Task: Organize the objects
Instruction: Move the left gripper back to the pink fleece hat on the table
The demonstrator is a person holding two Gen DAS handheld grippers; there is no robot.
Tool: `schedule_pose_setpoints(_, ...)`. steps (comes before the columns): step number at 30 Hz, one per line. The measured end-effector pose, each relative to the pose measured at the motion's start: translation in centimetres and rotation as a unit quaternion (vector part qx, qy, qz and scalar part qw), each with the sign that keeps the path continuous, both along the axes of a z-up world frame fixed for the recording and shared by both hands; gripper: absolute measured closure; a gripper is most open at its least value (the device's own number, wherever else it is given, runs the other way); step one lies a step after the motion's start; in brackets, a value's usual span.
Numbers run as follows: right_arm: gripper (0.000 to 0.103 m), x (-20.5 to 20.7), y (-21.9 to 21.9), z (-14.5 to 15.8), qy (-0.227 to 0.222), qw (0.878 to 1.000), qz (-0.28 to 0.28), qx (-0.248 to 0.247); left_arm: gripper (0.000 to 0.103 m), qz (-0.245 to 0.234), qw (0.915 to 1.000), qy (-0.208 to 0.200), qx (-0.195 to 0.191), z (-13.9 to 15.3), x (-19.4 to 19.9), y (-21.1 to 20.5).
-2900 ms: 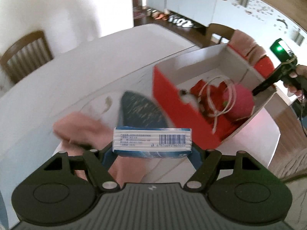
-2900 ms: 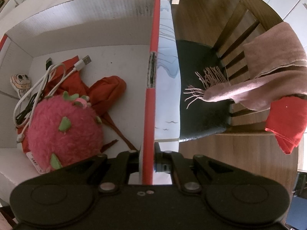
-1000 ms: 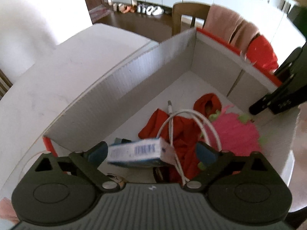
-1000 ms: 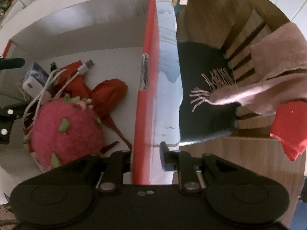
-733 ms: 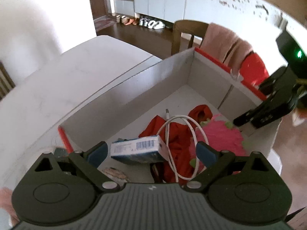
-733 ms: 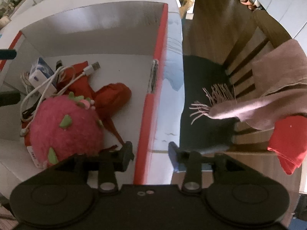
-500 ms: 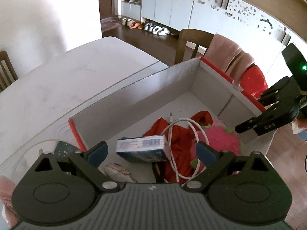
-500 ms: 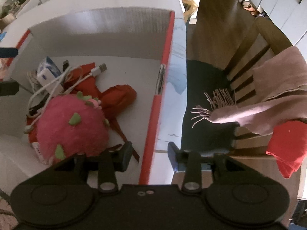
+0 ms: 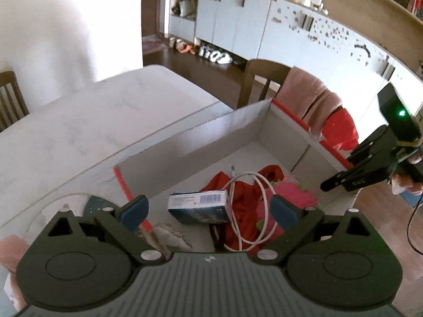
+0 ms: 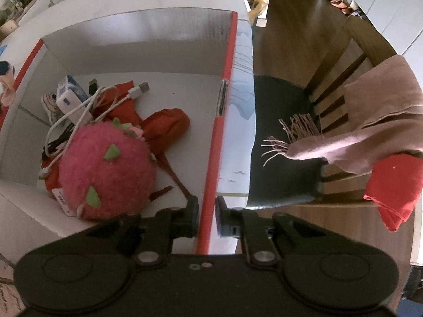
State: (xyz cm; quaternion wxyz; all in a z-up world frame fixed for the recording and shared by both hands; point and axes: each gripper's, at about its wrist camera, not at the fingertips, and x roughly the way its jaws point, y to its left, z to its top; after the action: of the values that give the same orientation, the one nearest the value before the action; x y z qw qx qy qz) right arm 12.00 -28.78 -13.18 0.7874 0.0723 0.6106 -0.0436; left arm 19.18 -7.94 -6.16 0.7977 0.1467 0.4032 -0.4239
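R tool (image 10: 207,215) closing on box wall (image 10: 211,158)

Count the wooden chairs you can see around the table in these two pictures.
2. One chair stands beyond the box, draped with a pink scarf and red cloth. Another chair shows at the left edge, across the table. Others may be out of view.

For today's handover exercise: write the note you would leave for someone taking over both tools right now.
Left tool: open, empty, above the box.
Right tool: jaws closing on the red box wall between them.
In the box: small blue carton, white cable, red cloth, pink plush fruit.
Done: carton is in the box.
Left: a dark item and something pink lie on the table beside the box; probably box them next.
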Motion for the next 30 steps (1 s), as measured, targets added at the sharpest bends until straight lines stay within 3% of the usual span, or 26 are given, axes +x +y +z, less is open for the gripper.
schedule_pose_setpoints(5,0.094,0.1,0.1,0.1,0.004,1.0,-0.006,-0.013,0.004,0.031,0.9993,-0.018,-0.001,1.8,-1.3,4.2)
schedule_pose_setpoints(9,0.096,0.2,-0.1,0.1,-0.002,1.0,-0.015,-0.02,0.004,0.08,0.996,-0.037,0.019,2.5,-1.7,9.2)
schedule_pose_setpoints(13,0.097,0.3,-0.5,0.1,-0.004,0.999,-0.023,-0.021,0.004,0.149,0.9873,-0.035,0.043,2.1,-0.5,14.9)
schedule_pose_setpoints(19,0.096,0.6,-0.4,0.0,-0.003,0.999,-0.027,-0.031,0.002,0.206,0.9754,-0.025,0.073,-0.1,2.6,20.7)
schedule_pose_setpoints(24,0.096,0.6,-0.4,-0.1,0.0,0.999,-0.032,-0.035,0.001,0.202,0.9761,0.01,0.079,-2.5,4.1,22.2)
schedule_pose_setpoints(30,0.096,0.7,-0.3,-0.1,0.005,0.999,-0.034,-0.04,0.001,0.179,0.9784,0.036,0.097,-6.0,4.9,20.0)
